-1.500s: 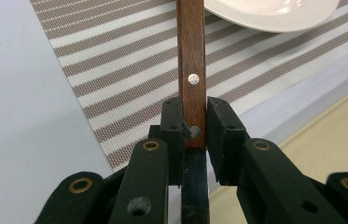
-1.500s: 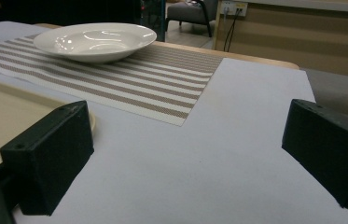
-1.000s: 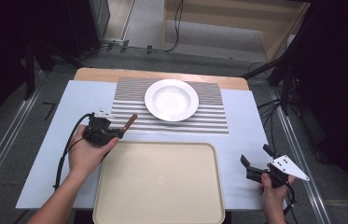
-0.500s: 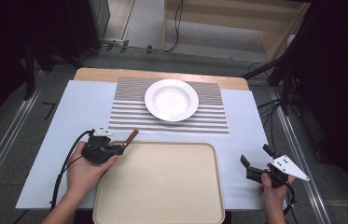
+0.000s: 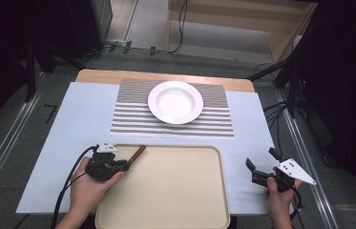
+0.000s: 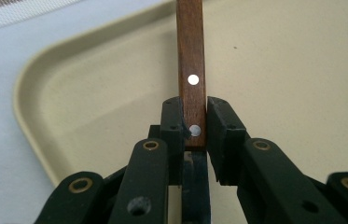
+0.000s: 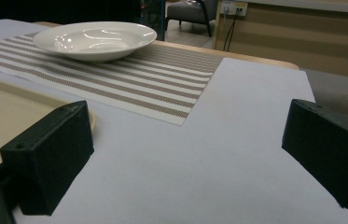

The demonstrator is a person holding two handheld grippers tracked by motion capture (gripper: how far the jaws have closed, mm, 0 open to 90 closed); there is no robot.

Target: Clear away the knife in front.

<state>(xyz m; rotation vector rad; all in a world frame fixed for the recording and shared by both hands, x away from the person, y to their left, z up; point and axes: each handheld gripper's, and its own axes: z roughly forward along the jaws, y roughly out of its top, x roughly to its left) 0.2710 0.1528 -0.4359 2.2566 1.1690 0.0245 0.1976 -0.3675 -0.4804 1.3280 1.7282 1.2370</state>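
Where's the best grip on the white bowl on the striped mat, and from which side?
Take the white bowl by its wide, flat rim; it sits upright on the striped mat, so one jaw can go over the lip and one under. Probably come from the near right, where the right gripper stands open. The left gripper is clamped on a wooden handle.

My left gripper (image 6: 194,122) has matt black plastic jaws with brass-coloured pins, clamped on a wooden handle (image 6: 190,56): dark brown, smooth, satin grain, two shiny metal rivets. Tray (image 5: 175,200) is beige plastic, matt, faintly speckled. Bowl (image 7: 98,39) is white ceramic, glossy with reflections. Placemat (image 7: 162,88) is woven, striped beige-white, rough texture. Table cover (image 7: 218,158) looks like smooth matt white paper. My right gripper (image 7: 185,154) pads are matt black.
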